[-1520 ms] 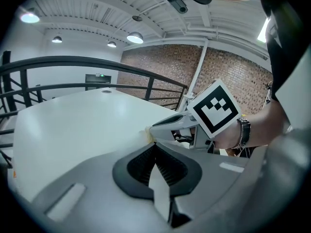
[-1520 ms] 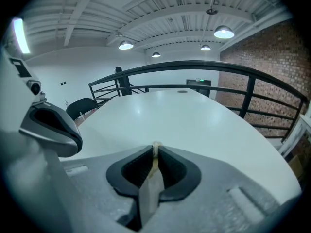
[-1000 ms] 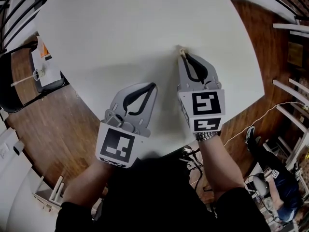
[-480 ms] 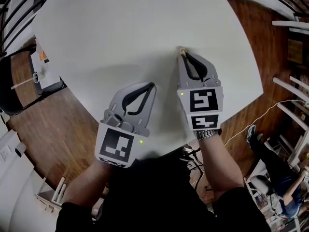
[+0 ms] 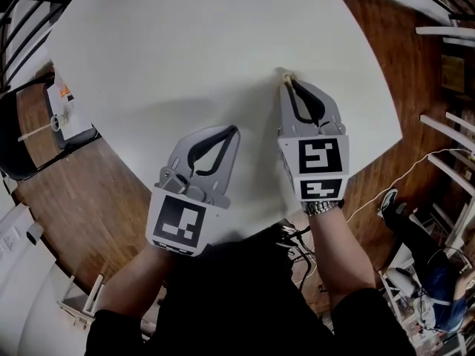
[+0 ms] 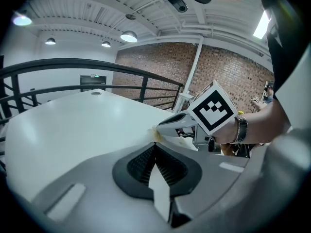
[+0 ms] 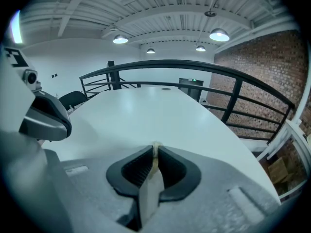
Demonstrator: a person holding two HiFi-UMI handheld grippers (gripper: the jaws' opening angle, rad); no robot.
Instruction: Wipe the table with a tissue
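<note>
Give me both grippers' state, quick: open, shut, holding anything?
Left gripper: shut, nothing between its jaws.
Right gripper: shut on the tissue.

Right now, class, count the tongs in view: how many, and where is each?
2. The left tongs, shut and empty, are over the table near its edge; the right tongs, further in, pinch a tissue.
</note>
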